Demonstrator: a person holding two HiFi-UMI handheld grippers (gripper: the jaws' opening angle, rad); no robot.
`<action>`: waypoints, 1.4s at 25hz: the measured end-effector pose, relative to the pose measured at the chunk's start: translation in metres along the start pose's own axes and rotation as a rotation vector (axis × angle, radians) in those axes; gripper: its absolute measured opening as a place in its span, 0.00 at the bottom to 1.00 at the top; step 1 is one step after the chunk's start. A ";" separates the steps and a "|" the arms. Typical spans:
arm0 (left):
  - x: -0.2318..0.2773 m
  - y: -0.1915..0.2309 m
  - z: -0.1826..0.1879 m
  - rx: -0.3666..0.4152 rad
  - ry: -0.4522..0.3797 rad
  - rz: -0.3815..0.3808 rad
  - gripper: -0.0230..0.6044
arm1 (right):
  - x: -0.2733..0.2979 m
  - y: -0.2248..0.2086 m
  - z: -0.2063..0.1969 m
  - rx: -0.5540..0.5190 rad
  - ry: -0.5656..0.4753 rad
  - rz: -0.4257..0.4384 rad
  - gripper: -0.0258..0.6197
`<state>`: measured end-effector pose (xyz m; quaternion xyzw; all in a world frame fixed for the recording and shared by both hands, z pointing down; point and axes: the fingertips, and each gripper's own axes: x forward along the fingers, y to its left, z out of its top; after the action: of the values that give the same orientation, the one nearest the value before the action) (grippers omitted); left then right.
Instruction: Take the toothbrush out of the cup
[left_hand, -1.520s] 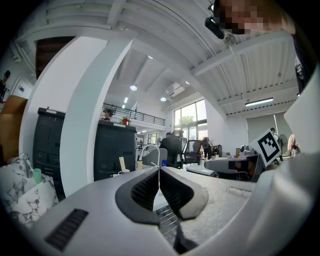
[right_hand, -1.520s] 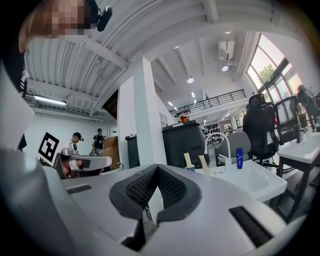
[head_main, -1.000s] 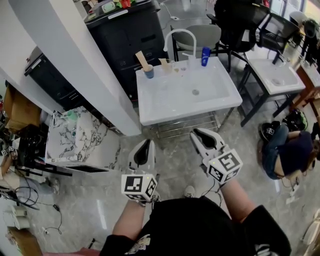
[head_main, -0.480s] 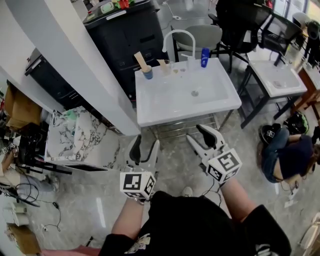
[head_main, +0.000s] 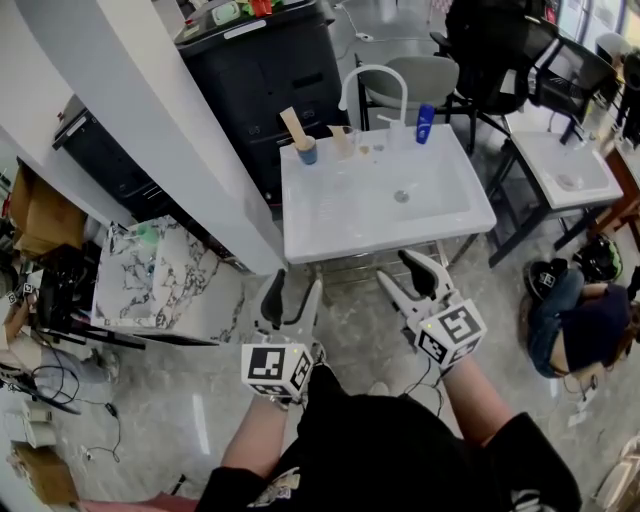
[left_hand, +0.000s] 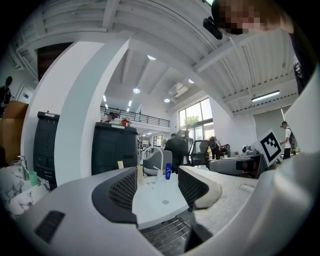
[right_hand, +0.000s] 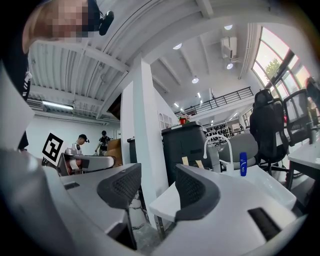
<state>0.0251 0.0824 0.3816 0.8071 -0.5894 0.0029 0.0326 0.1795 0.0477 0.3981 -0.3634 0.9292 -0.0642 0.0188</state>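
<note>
A tan toothbrush (head_main: 293, 126) stands slanted in a small blue cup (head_main: 307, 152) at the back left corner of the white sink (head_main: 340, 228). In the right gripper view the toothbrush (right_hand: 185, 160) shows far off beside the faucet. My left gripper (head_main: 288, 297) hovers over the floor just short of the sink's front edge, open, with nothing between its fingers; the left gripper view (left_hand: 157, 187) looks along the basin. My right gripper (head_main: 414, 279) is beside it to the right, equally short of the sink. Its jaws are opening and hold nothing (right_hand: 157, 192).
A clear cup (head_main: 343, 141) with a tan stick, a white arched faucet (head_main: 376, 82) and a blue bottle (head_main: 425, 123) line the sink's back rim. A black cabinet (head_main: 265, 70) and white pillar (head_main: 150, 120) stand left. A second sink (head_main: 560, 160), chairs and a crouching person (head_main: 580, 310) are on the right.
Both grippers went from shut to open and moved forward toward the sink's front edge.
</note>
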 end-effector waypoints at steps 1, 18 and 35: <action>0.005 0.008 -0.001 0.001 -0.001 -0.004 0.42 | 0.008 -0.002 -0.002 0.001 0.002 -0.006 0.37; 0.155 0.183 -0.008 -0.040 0.047 -0.140 0.42 | 0.219 -0.059 0.001 0.013 0.033 -0.164 0.42; 0.201 0.262 -0.008 -0.076 0.037 -0.232 0.42 | 0.300 -0.064 -0.002 0.006 0.041 -0.259 0.42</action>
<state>-0.1625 -0.1877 0.4109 0.8680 -0.4909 -0.0083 0.0743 0.0017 -0.2023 0.4119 -0.4788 0.8746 -0.0765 -0.0074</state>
